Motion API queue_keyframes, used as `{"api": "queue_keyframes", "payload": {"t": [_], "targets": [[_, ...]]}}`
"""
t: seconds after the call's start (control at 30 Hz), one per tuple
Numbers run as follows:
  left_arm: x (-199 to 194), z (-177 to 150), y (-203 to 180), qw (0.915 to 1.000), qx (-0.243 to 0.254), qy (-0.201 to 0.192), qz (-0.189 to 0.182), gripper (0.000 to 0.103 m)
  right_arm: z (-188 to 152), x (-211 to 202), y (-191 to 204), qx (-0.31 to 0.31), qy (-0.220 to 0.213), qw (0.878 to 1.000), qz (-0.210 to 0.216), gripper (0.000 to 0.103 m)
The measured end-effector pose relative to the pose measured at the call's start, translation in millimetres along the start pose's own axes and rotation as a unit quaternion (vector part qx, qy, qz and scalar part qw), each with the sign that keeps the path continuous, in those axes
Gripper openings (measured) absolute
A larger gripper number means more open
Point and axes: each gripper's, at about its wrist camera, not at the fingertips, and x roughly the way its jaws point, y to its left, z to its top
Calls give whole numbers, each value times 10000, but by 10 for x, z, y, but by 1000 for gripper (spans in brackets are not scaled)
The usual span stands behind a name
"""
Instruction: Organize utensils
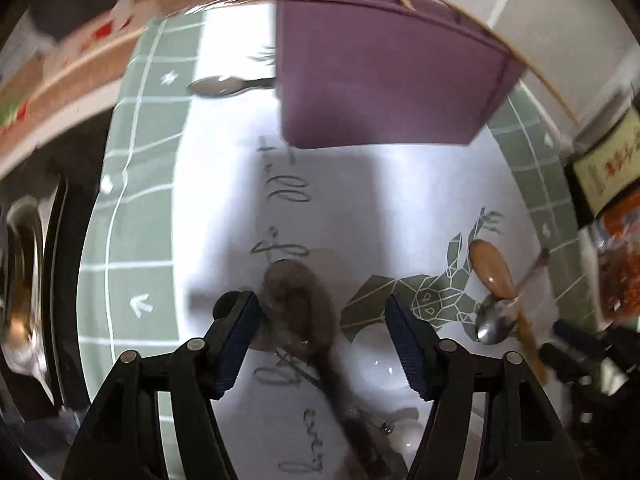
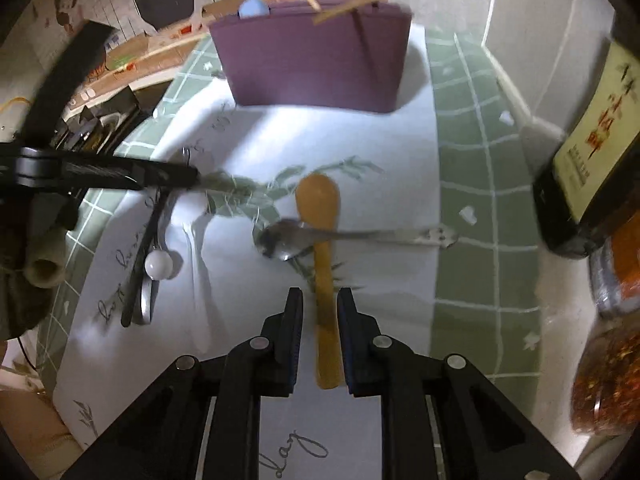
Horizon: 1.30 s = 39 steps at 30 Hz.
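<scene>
A purple utensil holder [image 1: 384, 76] stands at the far side of the mat and also shows in the right wrist view [image 2: 312, 56], with chopsticks [image 2: 348, 10] sticking out. My left gripper [image 1: 324, 316] is open above a dark spoon [image 1: 304, 312] lying on the mat. My right gripper [image 2: 319, 320] is nearly closed around the handle of a wooden spoon [image 2: 320, 216], which lies on the mat under a metal spoon [image 2: 280, 240]. Both spoons show in the left wrist view [image 1: 492, 276]. Another metal spoon [image 1: 216, 86] lies left of the holder.
A white and green mat [image 2: 464, 184] covers the table. A dark sauce bottle [image 2: 592, 160] and a chili jar [image 2: 608, 376] stand at the right. A white-ended utensil [image 2: 158, 264] and dark sticks lie at the left, below the other gripper [image 2: 100, 172].
</scene>
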Motion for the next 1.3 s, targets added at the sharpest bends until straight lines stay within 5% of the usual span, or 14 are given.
{"api": "queue_keyframes", "payload": {"t": [0.07, 0.17, 0.4, 0.5, 0.7, 0.87, 1.0, 1.1, 1.3], "targets": [[-2, -26, -89, 9991, 335, -156, 214, 36, 10, -4, -12, -244, -34, 9996, -153, 40], [-75, -64, -20, 9992, 354, -159, -87, 34, 28, 39, 15, -743, 25, 9970, -197, 64], [-384, -138, 320, 9980, 49, -322, -536, 34, 155, 367, 171, -1859, 62, 9811, -538, 71], [-505, -206, 508, 9973, -141, -396, -598, 34, 273, 441, 119, -1819, -63, 9820, -498, 75], [-621, -350, 582, 9962, -402, -499, -598, 34, 338, 526, -227, -436, 173, 9989, 46, 81], [-526, -382, 620, 9957, -511, -413, -651, 34, 109, 242, -159, 472, 448, 9873, 1451, 77], [-511, -442, 606, 9954, -521, -398, -701, 34, -17, -72, -199, 816, 23, 9896, 1186, 71], [-509, -475, 593, 9949, -560, -404, -736, 34, -11, -39, -414, 1539, -6, 9865, 552, 50], [-564, -491, 609, 9949, -601, -468, -654, 34, 134, 393, -717, 2978, 169, 9545, 26, 50]]}}
